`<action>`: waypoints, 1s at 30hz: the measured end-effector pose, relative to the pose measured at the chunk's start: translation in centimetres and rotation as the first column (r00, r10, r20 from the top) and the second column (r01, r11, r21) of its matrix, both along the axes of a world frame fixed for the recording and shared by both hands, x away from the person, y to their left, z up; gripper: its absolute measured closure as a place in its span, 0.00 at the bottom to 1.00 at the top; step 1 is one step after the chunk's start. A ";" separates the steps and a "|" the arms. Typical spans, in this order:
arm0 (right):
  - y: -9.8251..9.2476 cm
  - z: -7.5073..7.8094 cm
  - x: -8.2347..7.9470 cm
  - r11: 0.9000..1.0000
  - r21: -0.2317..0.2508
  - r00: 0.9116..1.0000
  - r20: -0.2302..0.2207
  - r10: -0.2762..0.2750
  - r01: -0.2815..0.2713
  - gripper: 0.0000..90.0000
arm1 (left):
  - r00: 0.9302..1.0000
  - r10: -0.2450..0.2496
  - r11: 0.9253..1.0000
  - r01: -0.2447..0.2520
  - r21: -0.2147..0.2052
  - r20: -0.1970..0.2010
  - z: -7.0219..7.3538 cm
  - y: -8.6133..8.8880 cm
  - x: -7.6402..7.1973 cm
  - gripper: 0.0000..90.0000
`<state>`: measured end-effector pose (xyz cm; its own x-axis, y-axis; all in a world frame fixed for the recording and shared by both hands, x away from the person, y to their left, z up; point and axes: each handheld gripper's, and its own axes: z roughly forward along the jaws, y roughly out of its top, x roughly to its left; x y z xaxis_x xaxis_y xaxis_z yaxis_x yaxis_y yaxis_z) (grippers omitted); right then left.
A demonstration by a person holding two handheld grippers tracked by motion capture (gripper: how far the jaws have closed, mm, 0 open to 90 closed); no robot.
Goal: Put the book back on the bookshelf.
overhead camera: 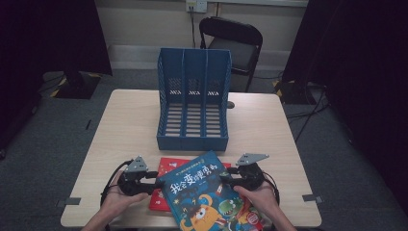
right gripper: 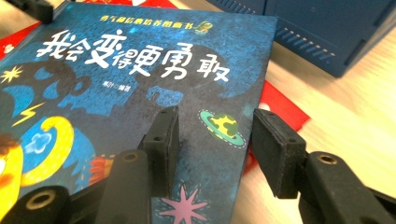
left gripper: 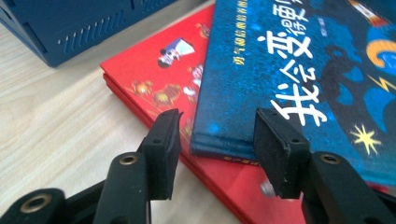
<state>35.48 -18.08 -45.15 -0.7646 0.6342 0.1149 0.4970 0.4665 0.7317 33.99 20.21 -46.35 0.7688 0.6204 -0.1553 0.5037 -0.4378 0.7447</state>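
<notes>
Pale wooden tabletop (overhead camera: 130, 120) carries my blue book (overhead camera: 204, 192) askew atop the red book (overhead camera: 166, 166) before the blue file rack (overhead camera: 194, 101); both my left gripper (overhead camera: 153, 182) and right gripper (overhead camera: 230, 181) stand apart astride its edges, clamping nothing, so uneven squeezing could skid it sideways.

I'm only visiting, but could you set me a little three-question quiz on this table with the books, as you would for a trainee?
1. True or false: the blue book lies on top of the red book.
2. How many slots does the blue file rack have? A) two B) three C) five
3. Fill in: the left tongs stand open astride the blue book's ____.

Key:
1. True; the red book shows beneath it.
2. B, three.
3. Corner. The right tongs are likewise open over the book's opposite edge, not clamped.
</notes>
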 end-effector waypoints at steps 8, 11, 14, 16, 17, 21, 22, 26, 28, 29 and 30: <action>-1.2 -0.1 -0.7 0.999 0.006 0.999 0.007 -0.049 0.049 0.56 | 1.000 0.019 1.000 -0.019 0.017 0.015 0.2 -1.7 2.2 0.63; -1.6 -0.1 -0.8 0.998 0.015 0.998 0.006 -0.061 0.061 0.55 | 0.999 0.034 0.999 -0.035 0.020 0.016 0.3 -2.2 2.8 0.64; -2.0 -0.1 -0.9 0.996 0.014 0.996 -0.002 -0.088 0.088 0.54 | 0.998 0.053 0.998 -0.053 0.014 0.022 0.2 -2.9 3.7 0.67; -2.1 -0.1 -0.9 0.995 0.017 0.996 -0.003 -0.094 0.094 0.53 | 0.998 0.066 0.998 -0.066 0.004 0.015 0.2 -3.0 4.0 0.67; -2.2 -0.2 -0.9 0.995 0.021 0.995 -0.005 -0.097 0.097 0.53 | 0.998 0.066 0.998 -0.066 0.001 0.016 0.2 -3.1 4.2 0.67; -2.5 -0.2 -0.9 0.994 0.024 0.994 -0.009 -0.105 0.105 0.50 | 0.997 0.078 0.997 -0.079 -0.024 -0.023 0.1 -3.5 5.2 0.70; -2.5 -0.2 -0.9 0.993 0.021 0.994 -0.007 -0.113 0.113 0.48 | 0.994 0.089 0.995 -0.092 -0.046 -0.058 0.0 -3.6 5.8 0.71; -2.5 -0.3 -0.9 0.992 0.025 0.992 -0.006 -0.122 0.123 0.43 | 0.995 0.082 0.995 -0.085 -0.050 -0.052 0.0 -3.5 6.1 0.70; -2.6 -0.5 -0.9 0.991 0.040 0.992 -0.008 -0.125 0.125 0.42 | 0.994 0.099 0.994 -0.101 -0.039 -0.049 0.1 -3.7 5.9 0.69; -2.6 -0.5 -0.9 0.992 0.042 0.992 -0.004 -0.122 0.122 0.42 | 0.994 0.101 0.994 -0.102 -0.024 -0.049 0.3 -3.8 5.6 0.69; -2.6 -0.5 -0.9 0.992 0.042 0.992 -0.004 -0.122 0.122 0.42 | 0.995 0.084 0.996 -0.085 -0.021 -0.055 0.4 -3.9 5.3 0.69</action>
